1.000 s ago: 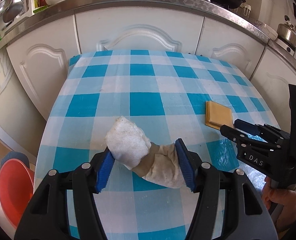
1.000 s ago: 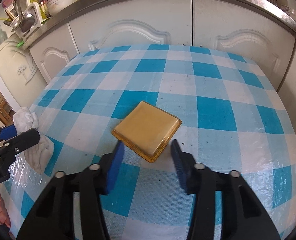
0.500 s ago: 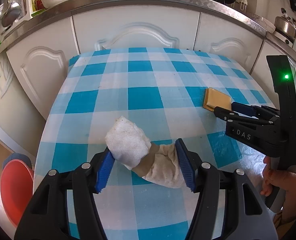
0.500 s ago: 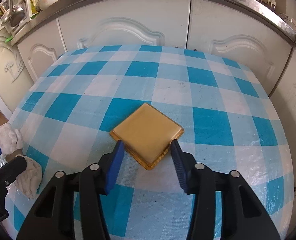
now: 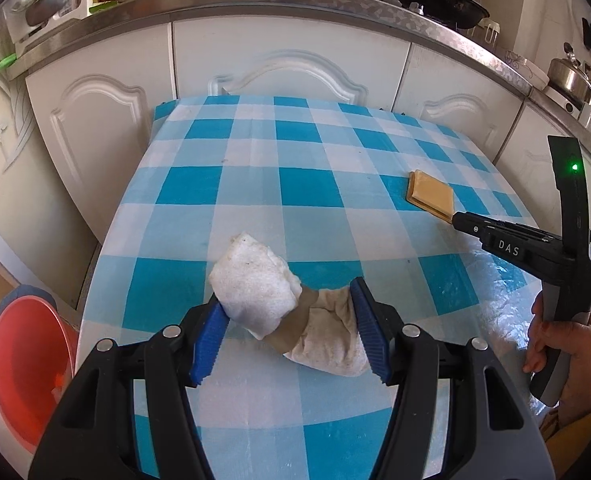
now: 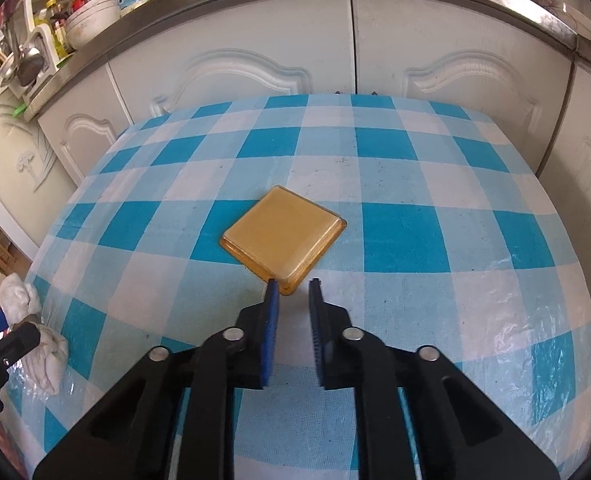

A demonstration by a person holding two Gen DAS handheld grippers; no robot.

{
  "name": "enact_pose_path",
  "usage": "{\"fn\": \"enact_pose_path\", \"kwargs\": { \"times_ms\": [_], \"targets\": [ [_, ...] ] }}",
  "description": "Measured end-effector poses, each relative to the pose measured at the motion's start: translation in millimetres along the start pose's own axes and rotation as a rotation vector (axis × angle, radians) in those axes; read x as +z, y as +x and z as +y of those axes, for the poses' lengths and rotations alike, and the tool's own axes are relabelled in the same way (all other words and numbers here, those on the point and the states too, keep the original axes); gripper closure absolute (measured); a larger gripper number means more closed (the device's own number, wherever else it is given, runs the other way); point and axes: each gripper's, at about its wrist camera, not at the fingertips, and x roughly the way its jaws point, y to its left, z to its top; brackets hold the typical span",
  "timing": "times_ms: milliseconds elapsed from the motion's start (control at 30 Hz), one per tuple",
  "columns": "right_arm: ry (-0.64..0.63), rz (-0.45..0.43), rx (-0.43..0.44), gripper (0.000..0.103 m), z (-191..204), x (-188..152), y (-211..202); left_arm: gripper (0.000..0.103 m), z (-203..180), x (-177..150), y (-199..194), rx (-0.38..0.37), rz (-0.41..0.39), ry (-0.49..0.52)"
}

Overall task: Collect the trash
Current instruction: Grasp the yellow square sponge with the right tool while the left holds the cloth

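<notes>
The left gripper (image 5: 289, 330) pinches the rag (image 5: 283, 306) for lifting, while the right gripper (image 6: 293, 292) nips the yellow tray's (image 6: 281, 238) corner.

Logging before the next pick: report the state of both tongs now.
Left tongs: closed on the crumpled white rag.
Right tongs: closed, tips at the yellow square's near corner; a grip on it cannot be told.
</notes>
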Motion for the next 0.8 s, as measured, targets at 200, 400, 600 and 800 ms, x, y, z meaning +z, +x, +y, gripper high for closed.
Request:
{"fn": "enact_pose_path", "kwargs": {
  "times_ms": [200, 400, 600, 800],
  "targets": [
    [-0.071, -0.021, -0.042, 0.027, 13, 15, 3, 0.042, 18, -10, -12, -0.019, -0.003, -0.023],
    [-0.322, 0.031, -0.043, 0.013, 26, 36, 27, 0.042, 40, -15, -19, -0.027, -0.001, -0.051],
    [-0.372, 0.100, 0.075, 0.017, 19, 35, 42, 0.042, 55, -15, -20, -0.021, -0.002, -0.078],
    [-0.339, 0.103, 0.091, 0.038, 19, 32, 33, 0.042, 60, -14, -20, -0.017, -0.006, -0.092]
  ]
}}
